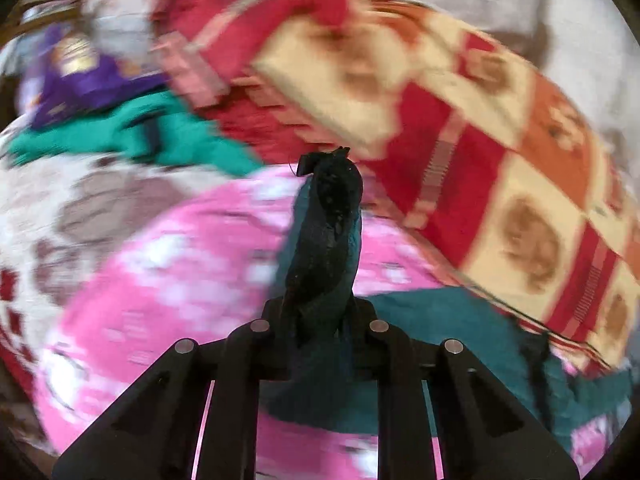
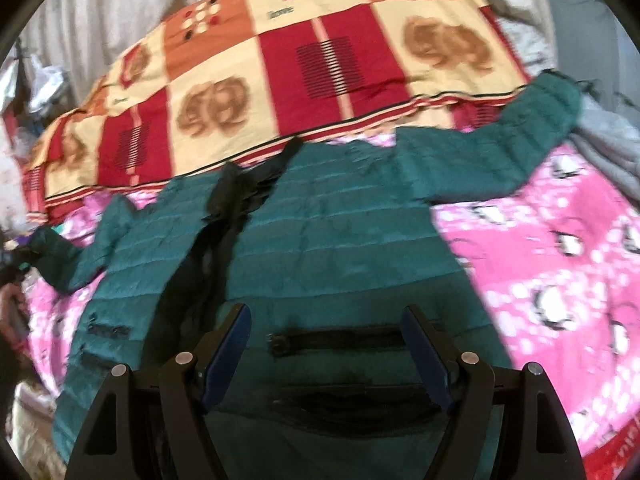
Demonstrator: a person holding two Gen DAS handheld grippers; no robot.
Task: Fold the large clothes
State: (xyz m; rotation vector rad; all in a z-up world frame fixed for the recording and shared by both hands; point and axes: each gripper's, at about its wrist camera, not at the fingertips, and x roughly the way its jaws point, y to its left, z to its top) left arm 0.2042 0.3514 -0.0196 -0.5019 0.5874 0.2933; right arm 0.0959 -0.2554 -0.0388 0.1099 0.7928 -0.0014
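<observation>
A teal quilted jacket [image 2: 340, 248] lies spread flat on a pink patterned blanket [image 2: 560, 264], front up, with a dark zipper line and pockets. Its right sleeve [image 2: 520, 136] stretches toward the far right. My right gripper [image 2: 326, 320] is open just above the jacket's lower front, its blue pads [image 2: 230, 344] apart and holding nothing. My left gripper [image 1: 332, 176] is shut on the jacket's left sleeve [image 1: 328, 248], whose dark bunched cuff fills the jaws; the rest of the jacket [image 1: 440, 340] trails to the lower right.
A red, orange and cream checked blanket [image 2: 280, 64] lies folded beyond the jacket, also in the left wrist view [image 1: 460, 128]. A green garment [image 1: 152, 132] and a purple one [image 1: 88, 84] are heaped at the far left. Grey cloth [image 2: 604, 144] lies at the right.
</observation>
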